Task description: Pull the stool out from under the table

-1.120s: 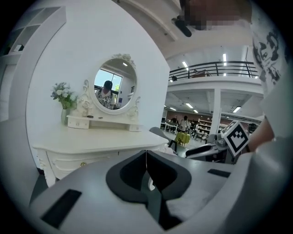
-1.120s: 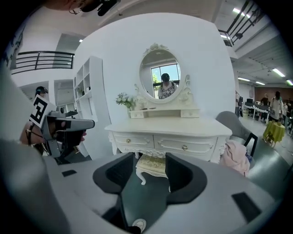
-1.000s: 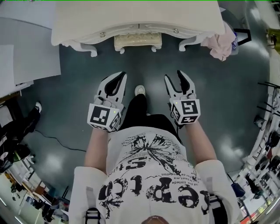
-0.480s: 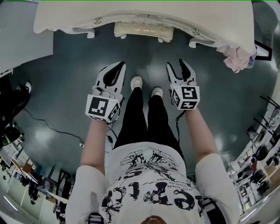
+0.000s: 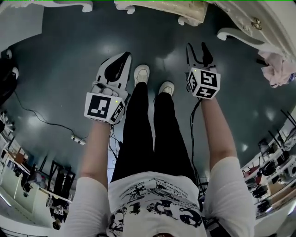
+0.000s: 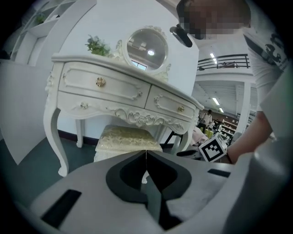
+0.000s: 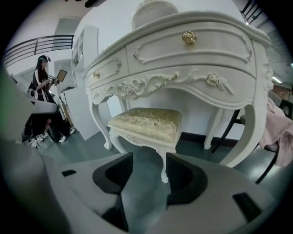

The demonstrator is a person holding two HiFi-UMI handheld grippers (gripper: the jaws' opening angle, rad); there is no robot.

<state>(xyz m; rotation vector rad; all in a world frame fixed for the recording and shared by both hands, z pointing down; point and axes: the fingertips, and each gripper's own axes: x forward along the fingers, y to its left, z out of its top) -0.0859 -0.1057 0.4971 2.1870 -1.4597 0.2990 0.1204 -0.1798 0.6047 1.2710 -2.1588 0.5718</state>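
The cream stool [image 7: 146, 123] with a patterned cushion stands under the white carved dressing table [image 7: 183, 59]. In the head view only its front edge [image 5: 162, 7] shows at the top, below the table [image 5: 259, 23]. My left gripper [image 5: 125, 56] hangs above the floor short of the stool, its jaws shut and holding nothing. From the left gripper view the stool [image 6: 128, 137] lies straight beyond the closed tips of my left gripper [image 6: 146, 153]. My right gripper [image 5: 197, 50] is open and empty. Its jaws [image 7: 149, 157] frame the stool's near front leg from a distance.
A pink cloth [image 5: 277, 69] hangs right of the table. A cable [image 5: 41, 120] and a power strip [image 5: 77, 139] lie on the dark floor to the left. My white shoes [image 5: 141, 74] stand between the grippers. A person [image 7: 43, 87] stands far left.
The table and stool have slid to the top edge of the head view. Both grippers sit higher in the picture, nearer the stool. Neither gripper's jaws have changed.
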